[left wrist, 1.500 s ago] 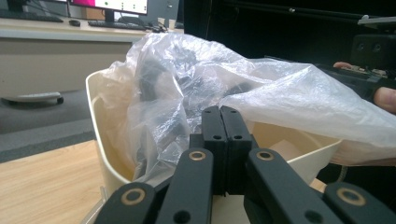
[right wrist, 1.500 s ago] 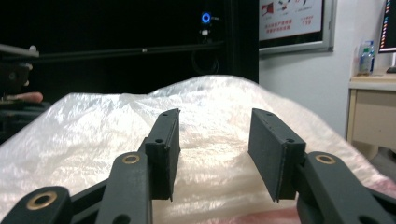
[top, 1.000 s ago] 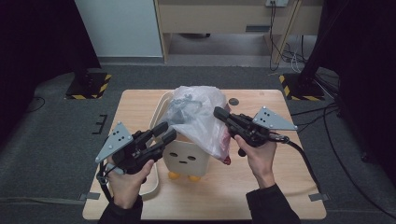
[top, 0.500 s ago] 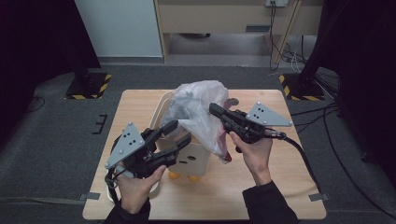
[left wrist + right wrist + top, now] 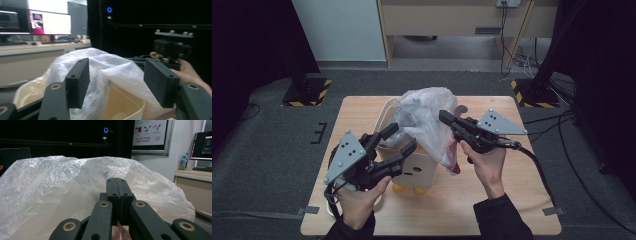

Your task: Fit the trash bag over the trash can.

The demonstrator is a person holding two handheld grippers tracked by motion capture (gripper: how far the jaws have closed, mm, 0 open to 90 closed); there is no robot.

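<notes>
Surroundings: dark grey floor around a light wooden table [image 5: 492, 210], with a pale cabinet behind it.
Bag: a thin, crinkled, see-through plastic bag [image 5: 427, 117], puffed up over the top of a cream bin [image 5: 419, 170] near the middle of the table; something red shows at its lower right corner.
Bin: cream, with a small face drawn on its front and orange feet (its open rim shows between the left jaws in the left gripper view).
Right gripper [image 5: 443, 116]: jaws pressed together on a fold of the bag, pinching it at the bag's right side.
Left gripper [image 5: 401, 138]: jaws spread wide and have just been opening; bag and bin rim lie between them, untouched by the pads.
Change: a second ago the left gripper's tips sat at the bag's left edge; now they are lower and clear of it.
</notes>
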